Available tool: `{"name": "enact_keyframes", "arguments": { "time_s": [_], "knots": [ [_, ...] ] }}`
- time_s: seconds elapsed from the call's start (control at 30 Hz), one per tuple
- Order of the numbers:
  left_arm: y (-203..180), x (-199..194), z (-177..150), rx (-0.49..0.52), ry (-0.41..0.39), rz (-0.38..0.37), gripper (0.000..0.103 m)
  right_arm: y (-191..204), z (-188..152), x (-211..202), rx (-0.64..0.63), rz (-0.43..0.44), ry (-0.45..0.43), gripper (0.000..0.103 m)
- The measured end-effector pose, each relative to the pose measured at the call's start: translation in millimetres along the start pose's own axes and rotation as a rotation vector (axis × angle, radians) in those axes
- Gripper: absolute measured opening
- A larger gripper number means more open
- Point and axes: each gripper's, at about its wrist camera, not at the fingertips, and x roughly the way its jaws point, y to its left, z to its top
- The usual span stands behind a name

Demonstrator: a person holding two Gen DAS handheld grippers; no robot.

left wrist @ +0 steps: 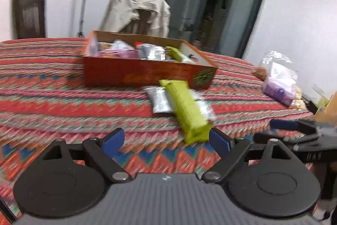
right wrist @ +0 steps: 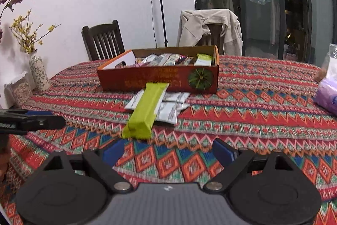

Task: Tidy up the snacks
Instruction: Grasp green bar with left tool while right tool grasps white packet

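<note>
Patterned tablecloth [right wrist: 252, 111] bears green snack bar [right wrist: 147, 107] just beyond both grippers' empty, spread jaws.

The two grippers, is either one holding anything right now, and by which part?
Nothing is held. The left gripper and right gripper are both open and empty; the long green snack packet lies untouched on the silver packets.
</note>
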Motion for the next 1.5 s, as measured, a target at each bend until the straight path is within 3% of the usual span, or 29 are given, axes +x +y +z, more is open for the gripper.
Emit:
{"name": "enact_keyframes", "arguments": {
  "time_s": [0.17,0.33,0.53,0.57,0.6,0.7,0.93,1.07,1.3,1.4,1.5],
  "knots": [
    [-28,71,26,0.051,0.058,-0.092,0.089,-7,6,10,0.026,0.003,-0.020,0.091],
    [-44,130,33,0.066,0.118,-0.036,0.079,-24,-3,3,0.057,-0.035,-0.012,0.090],
    [-40,142,31,0.039,0.115,-0.001,0.064,-54,-16,-20,0.117,-0.118,-0.019,0.091],
    [-39,141,30,0.039,0.112,0.006,0.058,-58,-17,-22,0.126,-0.126,-0.019,0.091],
    [-39,140,31,0.044,0.111,0.012,0.040,-60,-18,-22,0.133,-0.131,-0.019,0.091],
    [-35,132,33,0.018,0.121,-0.030,0.035,-61,-19,-17,0.139,-0.126,-0.015,0.091],
    [-12,61,30,0.010,0.009,-0.076,0.035,-39,-2,8,0.067,-0.068,-0.001,0.090],
    [19,23,24,-0.029,-0.048,-0.046,0.035,-24,16,31,0.021,-0.030,0.009,0.090],
    [64,-4,15,-0.101,-0.084,0.028,0.036,-6,55,101,0.006,0.035,0.040,0.089],
    [78,-10,13,-0.124,-0.095,0.029,0.036,-2,66,137,0.005,0.004,0.064,0.085],
    [84,-15,10,-0.133,-0.105,0.040,0.036,2,72,165,-0.012,-0.041,0.094,0.071]
  ]
}}
